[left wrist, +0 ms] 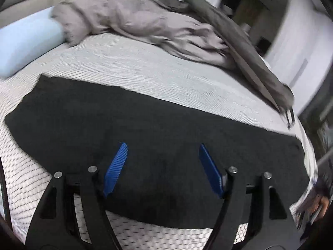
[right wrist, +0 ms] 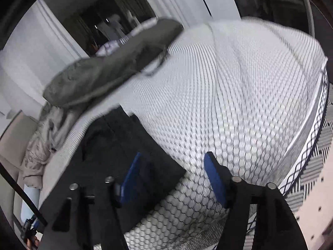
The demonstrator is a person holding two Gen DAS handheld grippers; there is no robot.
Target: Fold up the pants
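Black pants lie flat across the honeycomb-patterned bed. The left gripper hovers over their middle, jaws apart, nothing in them. The right gripper hangs by the pants' corner, jaws apart too, empty.

Bare mattress lies open beyond the pants, from 10 to 1 o'clock in the left wrist view. Farther off, a blanket heaped at 12 and a pillow at 10 block passage. In the right wrist view the mattress is clear from 12 to 3 o'clock, with a grey cushion at 10.
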